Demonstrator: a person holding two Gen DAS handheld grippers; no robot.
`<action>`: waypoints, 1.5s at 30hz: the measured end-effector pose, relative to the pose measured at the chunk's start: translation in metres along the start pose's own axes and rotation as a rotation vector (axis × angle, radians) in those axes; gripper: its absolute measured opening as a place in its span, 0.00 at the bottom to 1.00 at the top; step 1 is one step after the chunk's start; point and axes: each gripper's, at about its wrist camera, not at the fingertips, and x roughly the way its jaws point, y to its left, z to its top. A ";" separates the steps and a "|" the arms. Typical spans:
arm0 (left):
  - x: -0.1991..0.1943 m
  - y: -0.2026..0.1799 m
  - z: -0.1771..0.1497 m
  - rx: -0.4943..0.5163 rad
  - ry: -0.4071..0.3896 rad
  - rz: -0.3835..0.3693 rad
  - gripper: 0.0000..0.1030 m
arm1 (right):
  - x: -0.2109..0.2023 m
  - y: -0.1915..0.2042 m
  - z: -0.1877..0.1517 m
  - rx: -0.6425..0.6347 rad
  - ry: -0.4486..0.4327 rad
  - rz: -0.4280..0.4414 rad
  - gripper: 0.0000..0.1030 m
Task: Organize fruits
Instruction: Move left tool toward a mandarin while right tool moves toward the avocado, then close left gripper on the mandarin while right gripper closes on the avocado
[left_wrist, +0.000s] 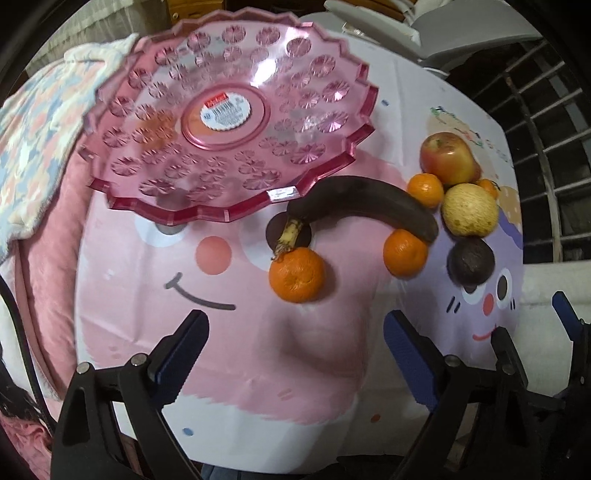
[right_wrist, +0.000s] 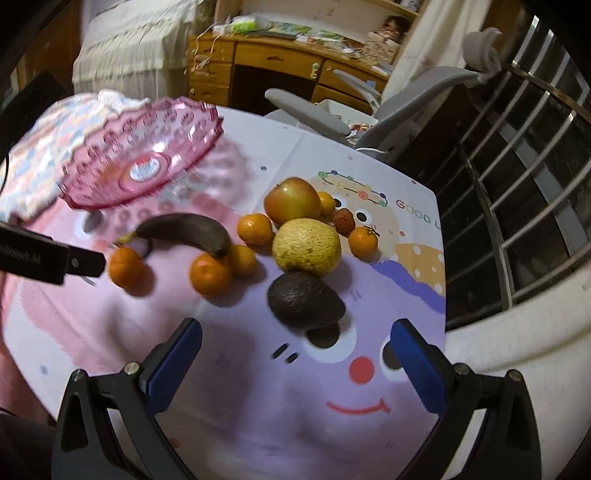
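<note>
The left gripper (left_wrist: 295, 354) hangs over the cartoon-printed cloth (left_wrist: 229, 362) with its blue pads spread wide and nothing between them; an orange (left_wrist: 297, 275) lies just ahead of its fingers. The right gripper (right_wrist: 297, 363) is likewise released and empty, its pads standing apart over the purple part of the cloth (right_wrist: 258, 406), with a dark avocado (right_wrist: 304, 301) just beyond them. The fruit all lies on the cloth, none of it in the pink dish (left_wrist: 229, 122), which sits at the far left. A blackened banana (left_wrist: 364, 205) curves beside the dish's rim, its yellowish stem touching the near orange and its other end resting on a second orange (left_wrist: 404, 253). To the right the rest forms a tight cluster: a red-yellow apple (left_wrist: 448, 158) at the back, a pale yellow round fruit (left_wrist: 469, 210) in front of it, a third orange (left_wrist: 426, 189) beside them, and the avocado (left_wrist: 471, 262) nearest. The right wrist view also shows a small reddish-brown fruit (right_wrist: 344, 220) and another orange (right_wrist: 364, 242) behind the pale fruit. A grey chair (right_wrist: 369, 110) stands past the table.
</note>
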 end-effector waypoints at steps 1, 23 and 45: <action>0.006 -0.001 0.002 -0.007 0.012 0.000 0.91 | 0.007 -0.002 0.000 -0.013 0.003 -0.001 0.99; 0.080 -0.013 0.024 -0.093 0.064 0.021 0.62 | 0.111 -0.003 -0.008 -0.184 0.047 0.067 0.82; 0.076 -0.011 0.008 -0.037 0.024 0.085 0.41 | 0.110 -0.012 -0.009 -0.122 0.050 0.098 0.68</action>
